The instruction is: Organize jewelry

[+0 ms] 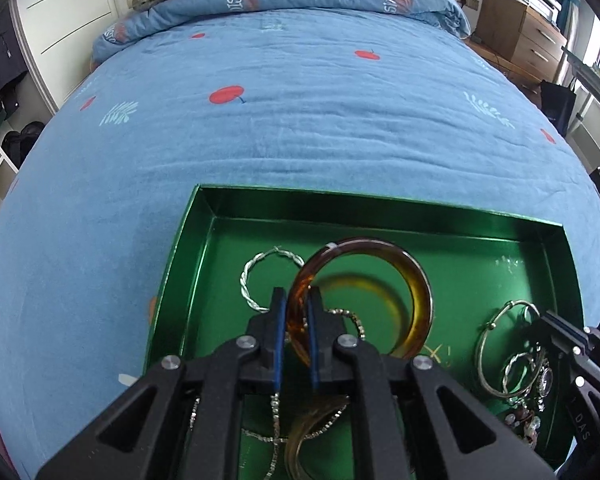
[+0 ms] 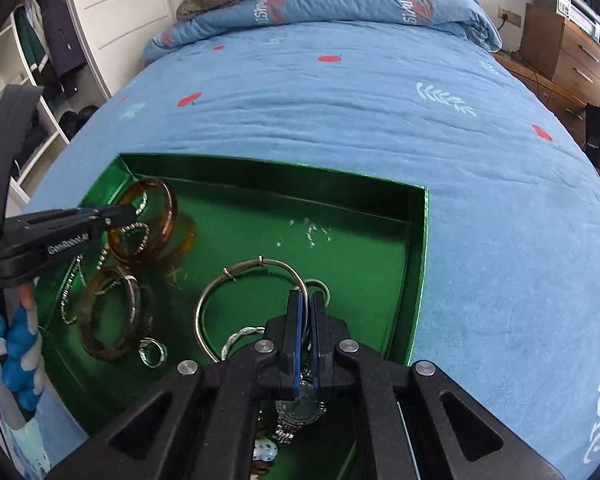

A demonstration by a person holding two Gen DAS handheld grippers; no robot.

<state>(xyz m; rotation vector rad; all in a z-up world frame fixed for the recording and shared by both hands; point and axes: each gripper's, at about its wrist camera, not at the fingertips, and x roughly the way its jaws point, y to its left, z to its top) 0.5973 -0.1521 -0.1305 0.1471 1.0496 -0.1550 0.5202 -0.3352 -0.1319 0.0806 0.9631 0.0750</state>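
Over the shiny green cardboard tray (image 1: 204,236) on the blue bed (image 1: 300,128), left tool (image 1: 297,300) grips the translucent amber bangle (image 1: 416,292); right tool (image 2: 307,304) clamps the thin silver wire bangle (image 2: 220,284). Step: placement. Next: lower each into a clear tray area, then release.

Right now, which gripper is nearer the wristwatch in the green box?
Right. The right gripper, shut on a thin silver bangle, sits directly above the wristwatch; the left gripper holds an amber bangle across the box.

Watch (image 2: 300,410) half hidden behind right tool (image 2: 305,300), second amber bangle (image 1: 312,436) under left tool (image 1: 297,294)
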